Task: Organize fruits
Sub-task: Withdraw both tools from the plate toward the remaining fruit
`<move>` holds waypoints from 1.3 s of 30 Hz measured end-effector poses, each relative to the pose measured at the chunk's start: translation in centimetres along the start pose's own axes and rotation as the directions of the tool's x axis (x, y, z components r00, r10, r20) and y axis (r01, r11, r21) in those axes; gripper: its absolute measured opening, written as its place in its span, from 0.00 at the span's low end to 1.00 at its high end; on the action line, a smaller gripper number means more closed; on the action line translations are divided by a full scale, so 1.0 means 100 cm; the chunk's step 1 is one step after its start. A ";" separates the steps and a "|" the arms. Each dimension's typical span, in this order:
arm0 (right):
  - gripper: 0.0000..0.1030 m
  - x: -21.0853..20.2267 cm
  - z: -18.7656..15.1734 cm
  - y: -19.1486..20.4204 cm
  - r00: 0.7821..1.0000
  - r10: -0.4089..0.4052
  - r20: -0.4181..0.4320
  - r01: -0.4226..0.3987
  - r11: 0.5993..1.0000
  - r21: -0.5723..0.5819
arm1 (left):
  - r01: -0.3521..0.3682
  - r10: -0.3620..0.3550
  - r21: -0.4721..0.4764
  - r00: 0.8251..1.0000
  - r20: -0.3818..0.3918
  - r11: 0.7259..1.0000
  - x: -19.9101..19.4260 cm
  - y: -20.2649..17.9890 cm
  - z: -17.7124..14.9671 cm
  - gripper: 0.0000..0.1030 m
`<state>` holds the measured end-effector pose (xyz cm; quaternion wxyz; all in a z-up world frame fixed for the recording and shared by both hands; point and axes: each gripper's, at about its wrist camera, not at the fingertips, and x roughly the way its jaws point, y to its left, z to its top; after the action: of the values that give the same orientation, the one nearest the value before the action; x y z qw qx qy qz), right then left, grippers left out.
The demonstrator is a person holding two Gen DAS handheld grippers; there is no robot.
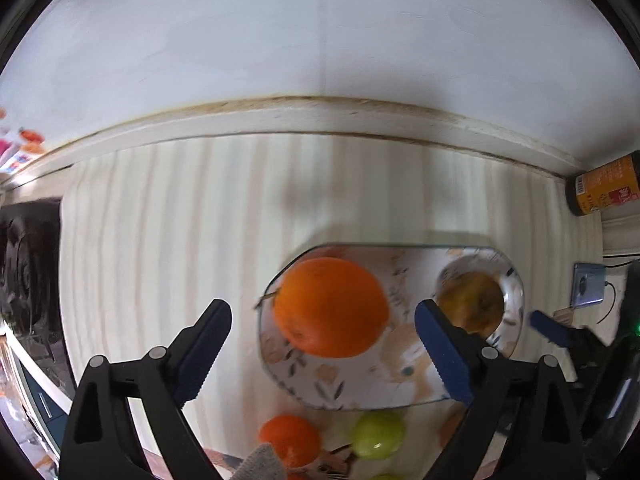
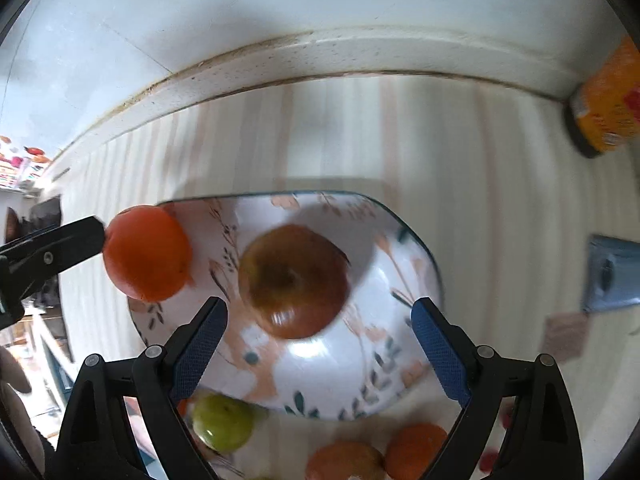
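A floral plate (image 1: 400, 376) (image 2: 320, 376) lies on the striped cloth. An orange (image 1: 331, 307) (image 2: 147, 253) sits at the plate's left end and a brownish apple (image 1: 471, 305) (image 2: 294, 280) sits toward its right. My left gripper (image 1: 322, 352) is open above the plate, fingers wide either side of the orange, not touching it. My right gripper (image 2: 319, 352) is open over the plate just in front of the apple. A green apple (image 1: 378, 435) (image 2: 222, 426) and small oranges (image 1: 290, 440) (image 2: 414, 450) lie in front of the plate.
A wall and raised ledge (image 1: 320, 116) run behind the cloth. An orange-labelled bottle (image 1: 604, 186) (image 2: 608, 112) lies at the back right. A blue device (image 1: 588, 284) (image 2: 612, 272) with a cable sits at the right. The other gripper's finger (image 2: 52, 248) shows at the left.
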<state>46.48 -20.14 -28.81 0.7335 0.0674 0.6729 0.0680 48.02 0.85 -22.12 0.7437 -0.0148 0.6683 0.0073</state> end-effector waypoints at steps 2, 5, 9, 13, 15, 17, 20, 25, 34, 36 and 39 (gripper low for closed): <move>0.93 -0.011 -0.014 0.002 0.999 -0.046 0.008 0.046 0.999 0.003 | -0.002 0.002 -0.002 1.000 0.002 1.000 -0.001 0.003 -0.013 0.92; 0.93 -0.029 -0.037 0.001 0.998 -0.059 0.023 0.059 0.998 0.025 | -0.004 0.004 -0.001 1.000 0.022 1.000 -0.008 0.010 -0.041 0.92; 0.93 -0.050 -0.061 0.018 0.994 -0.090 0.068 0.088 0.996 0.031 | -0.025 0.024 0.026 0.997 0.067 0.999 -0.025 0.015 -0.069 0.92; 0.93 -0.074 -0.087 0.025 0.992 -0.082 0.096 0.079 0.996 0.041 | -0.031 0.026 0.043 0.993 0.112 0.999 -0.043 0.018 -0.092 0.91; 0.93 -0.085 -0.099 0.034 0.989 -0.087 0.117 0.083 0.996 0.038 | -0.036 0.029 0.051 0.990 0.138 0.998 -0.054 0.020 -0.100 0.91; 0.93 -0.099 -0.112 0.041 0.985 -0.091 0.146 0.087 0.996 0.031 | -0.033 0.023 0.058 0.987 0.158 0.998 -0.065 0.021 -0.110 0.92; 0.93 -0.115 -0.123 0.054 0.979 -0.090 0.183 0.087 0.996 0.027 | -0.028 0.015 0.072 0.983 0.182 0.997 -0.083 0.022 -0.123 0.91; 0.93 -0.142 -0.141 0.062 0.971 -0.074 0.228 0.067 0.997 0.039 | -0.012 -0.009 0.101 0.978 0.209 0.995 -0.106 0.020 -0.141 0.91; 0.93 -0.185 -0.172 0.066 0.953 -0.070 0.296 0.062 0.997 0.034 | 0.012 -0.039 0.100 0.961 0.273 0.995 -0.140 0.018 -0.163 0.91; 0.93 -0.190 -0.177 0.066 0.952 -0.064 0.301 0.057 0.998 0.034 | 0.013 -0.040 0.098 0.960 0.278 0.995 -0.144 0.017 -0.168 0.92; 0.93 -0.194 -0.183 0.065 0.951 -0.058 0.303 0.050 0.998 0.035 | 0.022 -0.047 0.092 0.959 0.281 0.996 -0.147 0.018 -0.173 0.91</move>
<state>26.57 -17.33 -10.20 0.8289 0.0687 0.5545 0.0276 29.23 2.26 -9.40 0.8315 0.0075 0.5544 -0.0330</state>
